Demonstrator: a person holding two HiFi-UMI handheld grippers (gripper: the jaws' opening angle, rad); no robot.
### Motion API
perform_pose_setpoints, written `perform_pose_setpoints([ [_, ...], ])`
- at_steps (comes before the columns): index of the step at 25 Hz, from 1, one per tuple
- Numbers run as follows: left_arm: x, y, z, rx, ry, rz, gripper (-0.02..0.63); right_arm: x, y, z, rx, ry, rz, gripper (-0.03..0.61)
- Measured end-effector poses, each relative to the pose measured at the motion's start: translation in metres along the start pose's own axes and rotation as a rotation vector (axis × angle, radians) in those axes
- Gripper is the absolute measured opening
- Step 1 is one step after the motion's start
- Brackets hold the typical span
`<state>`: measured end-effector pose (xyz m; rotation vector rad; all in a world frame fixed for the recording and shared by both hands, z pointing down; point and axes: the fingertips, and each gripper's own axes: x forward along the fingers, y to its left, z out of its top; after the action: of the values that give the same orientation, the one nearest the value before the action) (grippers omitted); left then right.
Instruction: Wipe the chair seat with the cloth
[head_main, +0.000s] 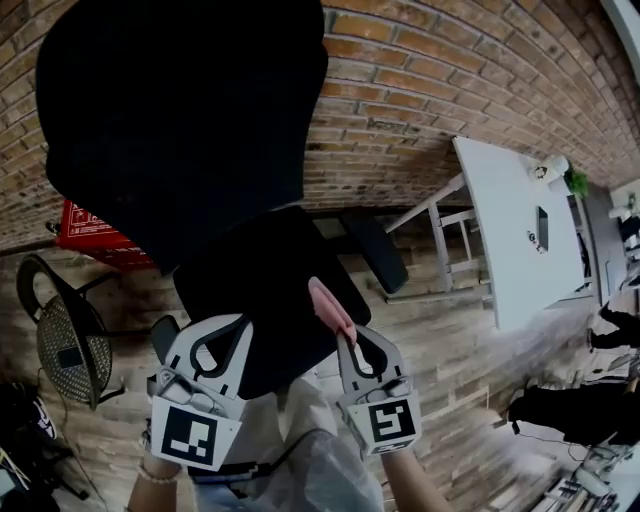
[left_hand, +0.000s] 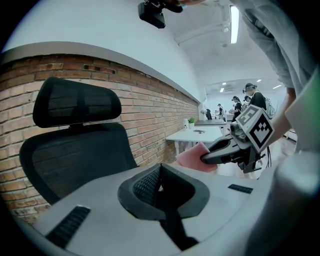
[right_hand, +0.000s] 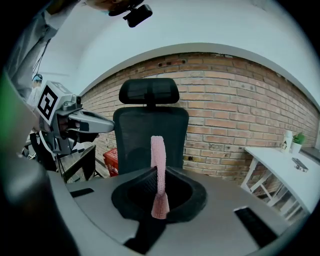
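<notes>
A black office chair stands against the brick wall; its seat (head_main: 268, 285) lies just ahead of both grippers and its tall back (head_main: 180, 120) fills the upper left. My right gripper (head_main: 346, 338) is shut on a pink cloth (head_main: 330, 305), which sticks up from the jaws over the seat's near right edge. In the right gripper view the cloth (right_hand: 158, 165) stands upright in front of the chair back (right_hand: 150, 137). My left gripper (head_main: 238, 328) hovers over the seat's near left side, shut with nothing in it. The left gripper view shows its own closed jaws, the chair back (left_hand: 75, 155) and the cloth (left_hand: 192, 156).
The chair's right armrest (head_main: 375, 250) juts out beside the seat. A white table (head_main: 510, 225) stands to the right along the brick wall (head_main: 420, 100). A red crate (head_main: 95, 235) and a second mesh chair (head_main: 65, 340) sit at the left. People stand at the far right (head_main: 570, 410).
</notes>
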<state>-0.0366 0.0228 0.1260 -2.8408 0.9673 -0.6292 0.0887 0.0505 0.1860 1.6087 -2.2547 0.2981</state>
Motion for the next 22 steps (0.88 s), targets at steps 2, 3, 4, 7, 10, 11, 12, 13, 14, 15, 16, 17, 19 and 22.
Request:
perform_pose_setpoints([
  [2,0.004,0.002,-0.009,-0.03,0.009,0.039,0.018,0.009,-0.005,-0.012,-0.007,0.014,0.013,0.055],
  [3,0.008,0.002,-0.014,-0.043,0.009,0.056,0.018,0.014,-0.009,-0.019,-0.019,0.027,0.022,0.055],
  [4,0.012,0.001,-0.019,-0.049,0.008,0.068,0.018,0.021,-0.012,-0.026,-0.033,0.039,0.033,0.055],
  [7,0.024,0.0,-0.034,-0.034,0.022,0.088,0.018,0.042,-0.015,-0.046,-0.058,0.06,0.076,0.055],
  [10,0.038,-0.002,-0.052,-0.063,0.051,0.115,0.018,0.063,-0.019,-0.062,-0.055,0.068,0.114,0.055],
  [11,0.043,-0.003,-0.057,-0.08,0.057,0.124,0.018,0.069,-0.021,-0.066,-0.055,0.068,0.124,0.055],
  [12,0.048,-0.004,-0.061,-0.096,0.062,0.133,0.018,0.075,-0.023,-0.07,-0.054,0.07,0.133,0.055],
  [13,0.052,-0.004,-0.066,-0.11,0.066,0.141,0.018,0.081,-0.024,-0.075,-0.052,0.075,0.14,0.055],
  [14,0.056,-0.003,-0.07,-0.119,0.068,0.148,0.018,0.087,-0.025,-0.08,-0.048,0.083,0.144,0.055],
  [15,0.061,0.0,-0.074,-0.117,0.068,0.154,0.018,0.095,-0.026,-0.086,-0.043,0.091,0.147,0.055],
  [16,0.065,0.002,-0.078,-0.11,0.068,0.158,0.018,0.103,-0.026,-0.093,-0.033,0.101,0.15,0.055],
  [17,0.068,0.005,-0.083,-0.103,0.069,0.162,0.018,0.11,-0.026,-0.099,-0.02,0.114,0.153,0.055],
  [19,0.072,0.008,-0.092,-0.101,0.077,0.17,0.018,0.123,-0.026,-0.113,0.003,0.139,0.161,0.055],
  [22,0.079,0.009,-0.107,-0.118,0.095,0.178,0.018,0.141,-0.033,-0.135,0.033,0.167,0.155,0.055],
])
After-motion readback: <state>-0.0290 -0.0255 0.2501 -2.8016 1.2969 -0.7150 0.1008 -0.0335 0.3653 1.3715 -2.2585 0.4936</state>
